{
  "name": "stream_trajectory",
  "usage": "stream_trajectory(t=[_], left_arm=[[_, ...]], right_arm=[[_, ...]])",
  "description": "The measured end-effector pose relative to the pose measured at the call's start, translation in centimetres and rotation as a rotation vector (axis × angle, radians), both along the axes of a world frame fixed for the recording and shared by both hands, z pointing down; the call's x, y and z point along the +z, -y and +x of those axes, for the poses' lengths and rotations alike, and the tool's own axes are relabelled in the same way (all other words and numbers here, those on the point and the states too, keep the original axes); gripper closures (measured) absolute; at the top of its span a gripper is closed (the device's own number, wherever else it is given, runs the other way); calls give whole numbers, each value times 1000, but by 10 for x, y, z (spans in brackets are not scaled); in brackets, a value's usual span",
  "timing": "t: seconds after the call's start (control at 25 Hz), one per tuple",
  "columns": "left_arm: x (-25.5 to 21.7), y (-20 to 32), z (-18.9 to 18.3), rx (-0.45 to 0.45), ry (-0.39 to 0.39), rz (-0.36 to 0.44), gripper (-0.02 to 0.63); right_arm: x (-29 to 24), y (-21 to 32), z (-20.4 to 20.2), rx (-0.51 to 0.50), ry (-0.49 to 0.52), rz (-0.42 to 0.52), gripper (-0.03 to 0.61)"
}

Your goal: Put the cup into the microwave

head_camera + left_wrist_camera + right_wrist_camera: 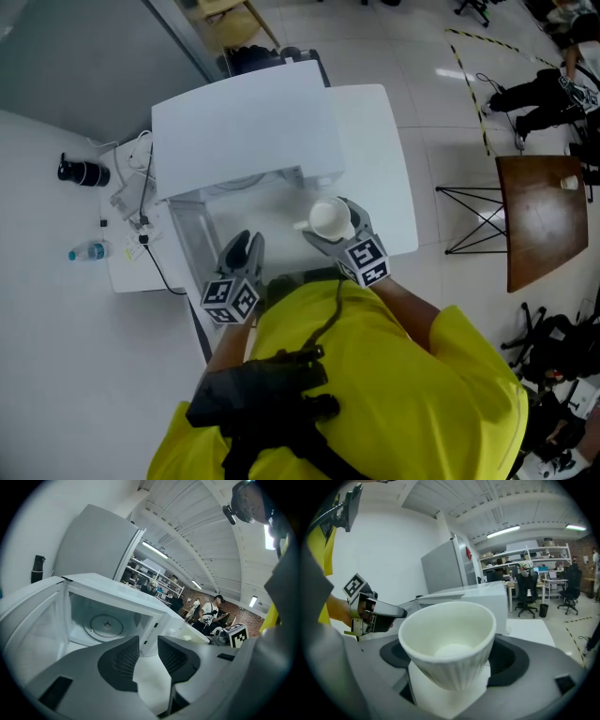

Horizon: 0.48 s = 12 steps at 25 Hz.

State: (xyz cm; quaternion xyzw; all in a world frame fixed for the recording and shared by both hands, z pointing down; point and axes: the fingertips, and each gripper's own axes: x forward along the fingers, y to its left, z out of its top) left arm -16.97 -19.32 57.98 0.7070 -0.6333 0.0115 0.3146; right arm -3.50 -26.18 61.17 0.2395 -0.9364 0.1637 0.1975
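I find the cup clamped by its ribbed wall in my right gripper, held above the desk's near edge, before the open microwave. Judged light, rigid, slick and brittle; grip mid-wall. Left gripper narrow, empty.

cables lay at the worktop's left edge; a brown table stood well beyond its right edge.

White box-shaped microwave sits on white rectangular table, cavity facing the person. White ribbed ceramic cup sits between right gripper's jaws, before the cavity. Left gripper is to its left, apart. Clear plastic water bottle lies left of that table. Brown wooden table stands well right.
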Motion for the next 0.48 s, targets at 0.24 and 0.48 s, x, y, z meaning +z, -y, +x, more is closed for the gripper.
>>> stream_trajectory(t=[0.24,0.48], left_arm=[[1,-21,-18,-83,-26,16,494],[3,-41,-33,-144,-41,10,494]], right_arm=[[-11,-12,-63,-137,43,19,97],[14,-13,-125,-204,20,7,97]])
